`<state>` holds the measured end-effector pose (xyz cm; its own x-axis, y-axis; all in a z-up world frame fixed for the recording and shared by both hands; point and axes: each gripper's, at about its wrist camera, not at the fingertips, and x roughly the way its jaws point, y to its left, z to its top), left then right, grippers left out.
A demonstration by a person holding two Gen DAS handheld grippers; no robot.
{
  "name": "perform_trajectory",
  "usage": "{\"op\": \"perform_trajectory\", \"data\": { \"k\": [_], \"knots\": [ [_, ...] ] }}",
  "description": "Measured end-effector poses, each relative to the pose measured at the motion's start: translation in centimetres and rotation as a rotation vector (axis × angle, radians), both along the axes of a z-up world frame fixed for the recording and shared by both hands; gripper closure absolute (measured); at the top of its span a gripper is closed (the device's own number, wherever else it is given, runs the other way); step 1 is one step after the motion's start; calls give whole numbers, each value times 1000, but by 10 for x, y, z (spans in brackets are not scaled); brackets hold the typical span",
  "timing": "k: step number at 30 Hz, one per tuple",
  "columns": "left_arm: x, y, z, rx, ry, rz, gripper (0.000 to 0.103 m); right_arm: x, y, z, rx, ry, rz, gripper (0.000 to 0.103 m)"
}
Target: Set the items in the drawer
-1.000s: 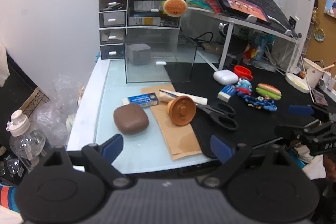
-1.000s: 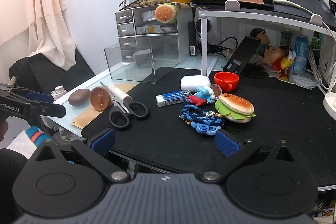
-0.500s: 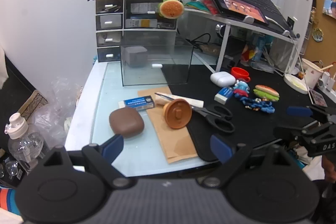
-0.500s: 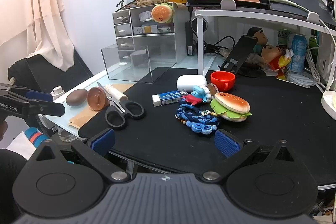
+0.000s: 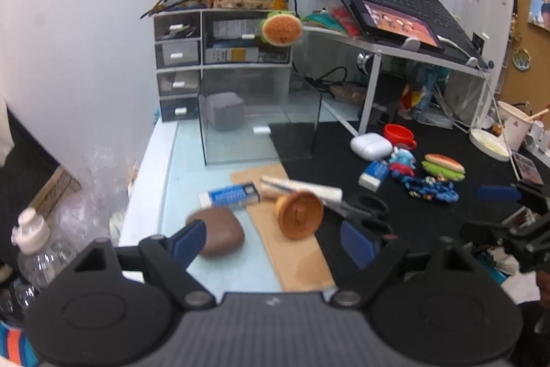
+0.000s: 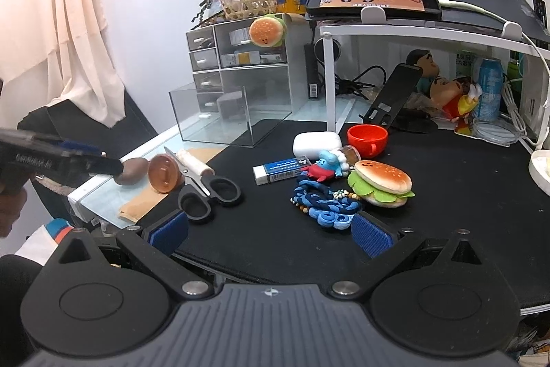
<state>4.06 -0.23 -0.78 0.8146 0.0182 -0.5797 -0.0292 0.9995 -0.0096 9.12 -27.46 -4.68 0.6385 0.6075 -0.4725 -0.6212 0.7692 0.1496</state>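
The clear drawer (image 5: 257, 126) (image 6: 223, 114) stands pulled out from the grey drawer unit (image 5: 220, 57), with a grey block inside. My left gripper (image 5: 273, 245) (image 6: 99, 157) is open and low over the glass desk edge. Its left finger (image 5: 189, 243) overlaps a brown rounded case (image 5: 223, 233) (image 6: 132, 169). An orange round stamp (image 5: 299, 215) lies ahead between the fingers. My right gripper (image 6: 270, 234) (image 5: 508, 205) is open and holds nothing, just short of the blue braided cord (image 6: 326, 203) and the burger toy (image 6: 380, 183).
Scissors (image 6: 209, 191), a blue-sleeved eraser (image 5: 230, 195), a second eraser (image 6: 282, 169), a white earbud case (image 6: 316, 143), a red cup (image 6: 367, 136) and a blue figure (image 6: 326, 164) lie on the desk. A white shelf (image 6: 412, 33) carries a laptop and phone. A water bottle (image 5: 34, 250) stands at the left.
My left gripper has pushed forward and down toward the brown case and the orange stamp. The right gripper has crept slightly closer to the desk. Nothing has been picked up.
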Motion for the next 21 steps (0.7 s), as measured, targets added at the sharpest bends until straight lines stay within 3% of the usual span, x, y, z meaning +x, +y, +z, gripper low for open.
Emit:
{"op": "perform_trajectory", "data": {
  "k": [13, 21],
  "knots": [
    [51, 13, 5, -97, -25, 48, 18, 6, -6, -5, -2, 10, -16, 0],
    [75, 8, -1, -63, -1, 53, 18, 9, -8, -8, 0, 15, -22, 0]
  ]
}}
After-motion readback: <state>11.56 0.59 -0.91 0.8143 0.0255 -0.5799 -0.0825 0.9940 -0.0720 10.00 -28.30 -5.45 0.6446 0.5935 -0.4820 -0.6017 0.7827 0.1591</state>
